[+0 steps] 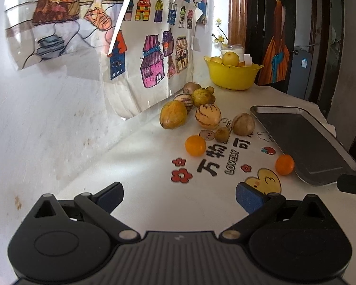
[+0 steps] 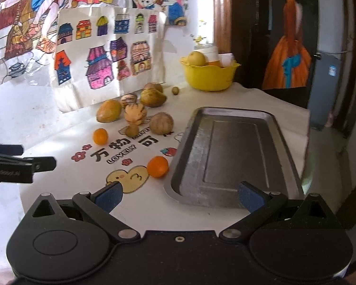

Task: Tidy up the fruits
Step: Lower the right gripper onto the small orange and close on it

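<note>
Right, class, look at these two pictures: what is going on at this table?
A person holds two grippers over a table, sorting fruit. Both the left gripper and the right gripper are open and hold nothing. Loose fruits lie on the cloth, including an orange just beside the metal tray, which has nothing in it yet. A yellow bowl at the back already holds some fruit.

Both cams sit low behind their own spread fingers, looking forward over the table toward the wall drawings (image 1: pixel 154 54). Left view sits further left, tray (image 1: pixel 303 142) at its right edge. Right view is close over the tray (image 2: pixel 230 152) end. Shared: fruit pile, yellow bowl (image 1: pixel 232 76) (image 2: pixel 208 76), both small oranges, doorway
</note>
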The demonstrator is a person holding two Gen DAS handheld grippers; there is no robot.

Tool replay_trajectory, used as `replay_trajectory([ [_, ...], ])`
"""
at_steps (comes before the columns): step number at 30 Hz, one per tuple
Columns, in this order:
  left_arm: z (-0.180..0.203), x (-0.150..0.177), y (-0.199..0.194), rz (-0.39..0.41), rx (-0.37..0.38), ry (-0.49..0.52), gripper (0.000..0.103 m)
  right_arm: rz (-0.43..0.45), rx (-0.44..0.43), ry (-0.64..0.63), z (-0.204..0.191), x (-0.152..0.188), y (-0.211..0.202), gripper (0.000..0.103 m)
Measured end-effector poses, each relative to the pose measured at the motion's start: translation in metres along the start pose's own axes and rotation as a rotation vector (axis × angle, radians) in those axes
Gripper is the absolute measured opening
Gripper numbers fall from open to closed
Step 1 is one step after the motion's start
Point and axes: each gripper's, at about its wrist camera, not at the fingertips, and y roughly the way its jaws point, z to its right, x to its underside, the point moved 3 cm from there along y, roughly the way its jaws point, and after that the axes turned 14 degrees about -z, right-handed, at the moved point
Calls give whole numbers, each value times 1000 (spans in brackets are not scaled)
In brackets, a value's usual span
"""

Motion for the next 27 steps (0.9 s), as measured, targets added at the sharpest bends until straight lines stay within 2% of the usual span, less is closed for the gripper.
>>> replay_trajectory([
  [8,0,-28,17,-5,13,40,103,-8,-76,-173,-11,-32,13,102],
  [13,3,-41,32,-14,30,74,103,-20,-83,-315,-23,-43,29,101],
  [18,4,-48,51,-33,47,85,103,-54,-47,-414,-34,-45,51,87],
  [25,8,-54,73,-50,73,93,103,-94,-20,-402,-36,-45,71,73],
  [27,9,-56,77,-50,77,96,102,-100,-8,-406,-37,-45,75,66],
])
